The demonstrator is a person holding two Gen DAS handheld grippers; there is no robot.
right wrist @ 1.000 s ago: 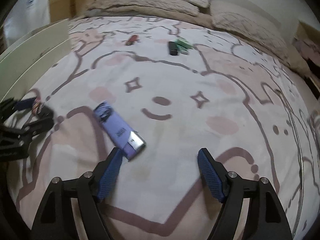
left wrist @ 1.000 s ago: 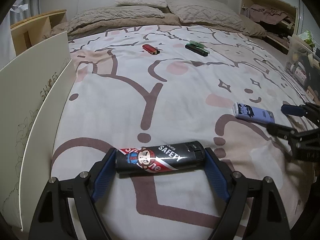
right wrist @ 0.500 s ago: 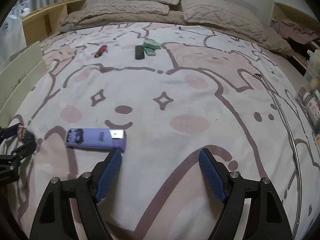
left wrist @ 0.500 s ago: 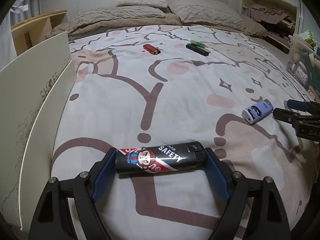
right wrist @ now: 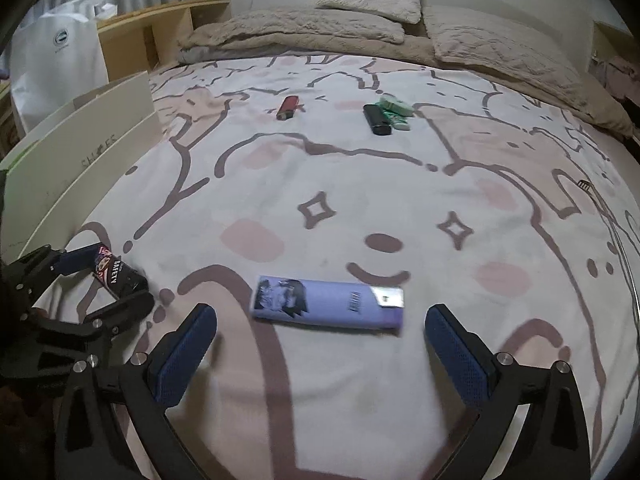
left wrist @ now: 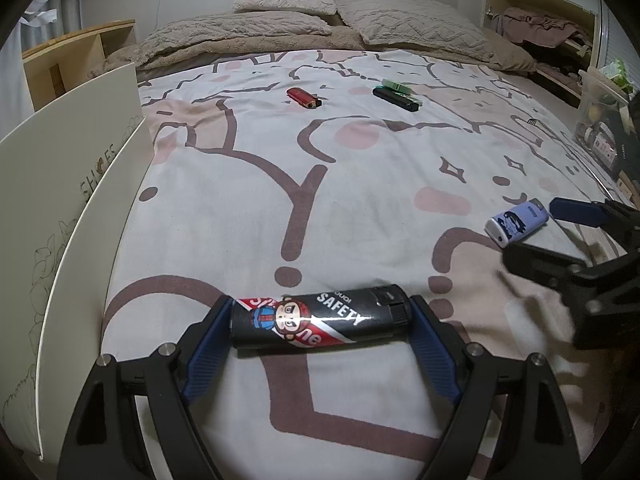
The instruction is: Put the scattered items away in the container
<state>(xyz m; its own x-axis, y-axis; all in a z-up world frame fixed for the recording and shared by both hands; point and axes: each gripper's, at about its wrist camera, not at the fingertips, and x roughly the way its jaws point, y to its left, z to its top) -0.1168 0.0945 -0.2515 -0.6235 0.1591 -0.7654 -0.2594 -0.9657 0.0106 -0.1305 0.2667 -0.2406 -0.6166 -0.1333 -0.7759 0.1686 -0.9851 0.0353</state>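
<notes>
My left gripper is shut on a black lighter with a cartoon print, held crosswise just above the bedspread; it also shows in the right wrist view. My right gripper is open, its blue pads on either side of and just short of a purple lighter that lies on the bed. The purple lighter shows in the left wrist view too. A white shoe box stands at the left edge of the bed.
A red lighter, a black lighter and a green lighter lie far up the bed. Pillows and a folded blanket are behind them. A clear bin stands at the right.
My right gripper has swung left and lined up with the purple lighter, which now lies between its open pads. The left gripper and its black lighter have held still.
</notes>
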